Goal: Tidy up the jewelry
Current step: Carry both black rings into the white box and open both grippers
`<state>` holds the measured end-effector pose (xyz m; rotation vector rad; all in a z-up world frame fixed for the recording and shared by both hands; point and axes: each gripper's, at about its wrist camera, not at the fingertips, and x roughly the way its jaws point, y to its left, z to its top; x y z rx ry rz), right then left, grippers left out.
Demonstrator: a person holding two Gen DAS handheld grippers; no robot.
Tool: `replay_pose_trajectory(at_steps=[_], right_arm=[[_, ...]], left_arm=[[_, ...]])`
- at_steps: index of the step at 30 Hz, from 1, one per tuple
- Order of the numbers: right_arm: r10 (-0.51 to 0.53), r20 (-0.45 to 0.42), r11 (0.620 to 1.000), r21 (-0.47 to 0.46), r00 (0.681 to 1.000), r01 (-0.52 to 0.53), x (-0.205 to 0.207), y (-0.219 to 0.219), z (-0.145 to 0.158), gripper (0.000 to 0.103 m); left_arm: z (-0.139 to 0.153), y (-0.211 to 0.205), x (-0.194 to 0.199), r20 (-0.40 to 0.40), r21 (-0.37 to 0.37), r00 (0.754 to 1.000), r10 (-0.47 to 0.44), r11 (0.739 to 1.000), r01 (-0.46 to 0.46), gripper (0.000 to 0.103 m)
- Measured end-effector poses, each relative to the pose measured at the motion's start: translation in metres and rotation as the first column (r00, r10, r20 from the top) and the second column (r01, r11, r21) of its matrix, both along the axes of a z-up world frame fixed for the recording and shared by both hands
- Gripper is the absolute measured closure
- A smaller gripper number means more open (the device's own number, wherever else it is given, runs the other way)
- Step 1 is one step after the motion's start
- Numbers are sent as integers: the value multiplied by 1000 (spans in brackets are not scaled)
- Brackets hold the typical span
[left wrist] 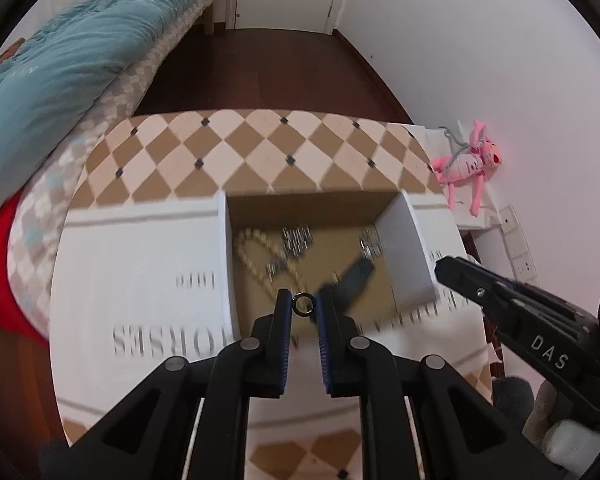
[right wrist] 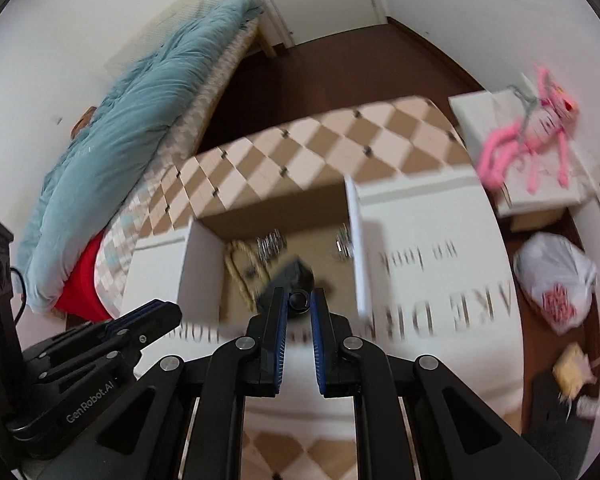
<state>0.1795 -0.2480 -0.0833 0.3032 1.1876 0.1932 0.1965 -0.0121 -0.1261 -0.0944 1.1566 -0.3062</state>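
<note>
The left tool (left wrist: 304, 305) is narrowed onto a small dark ring (left wrist: 303, 304), pinched between its blue-edged fingertips (left wrist: 285, 308) above an open cardboard box (left wrist: 404, 252). The right tool (right wrist: 299, 300) is likewise closed on a small dark ring (right wrist: 299, 300), seen nearly edge-on, so its shape is hard to read.

Both rings hang over the box, whose white flaps carry large grey lettering. On the box floor lie a beaded necklace (left wrist: 256, 260) looped at the left, a few silvery metallic pieces (left wrist: 298, 240) toward the back, and a dark pouch-like item (left wrist: 352, 280) nearer the front; motion blur hides their details.

The box sits on a bench (left wrist: 228, 148) covered in a tan-and-cream diamond pattern. A bed with a teal quilt (left wrist: 60, 60) runs along the left, and a pink plush toy (left wrist: 472, 164) lies on a white surface at the right.
</note>
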Motion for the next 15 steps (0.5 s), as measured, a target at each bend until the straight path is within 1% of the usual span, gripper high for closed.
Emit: replay_pose_trajectory(at_steps=[1,4,5,8,9,11,12,13,14,15], right_arm=[[5,2,1000,-1,1000,-5,9,1,0,91],[34,-32,999,-1,999,-34,44,7,-9,91],[38,-51,999,5,998,-37,53,7,-13,91],[39,-114,999,36,993,-36,75,6,-31,90],[41,-132,998,48,990,-35,80,5,-35,90],[38,-172,998,54,984,-29,88,4,-44,89],[34,-172,998,53,985,-25,90,3,-45,86],[32,-165,998,50,986,-24,90,3,-44,84],[31,-162,999,49,986,-23,91,2,-43,76],[30,-161,999,48,987,-22,90,2,-42,72]], left_arm=[[-2,-3,10,-10,4,1000,-4,1000,4,93],[-10,-5,36,-60,0,998,-20,1000,20,93],[-14,-6,45,-91,-1,996,-22,1000,22,93],[-17,-5,61,-143,-15,990,-16,1000,14,92],[-16,-5,64,-147,-11,989,-15,1000,13,92],[-12,-4,69,-139,16,990,-1,1000,4,85],[-9,-4,70,-130,27,992,1,1000,2,74],[-4,-3,71,-112,31,994,5,1000,-1,57],[-3,-3,73,-106,37,994,13,999,-9,47],[0,0,73,-93,41,995,24,999,-21,38]])
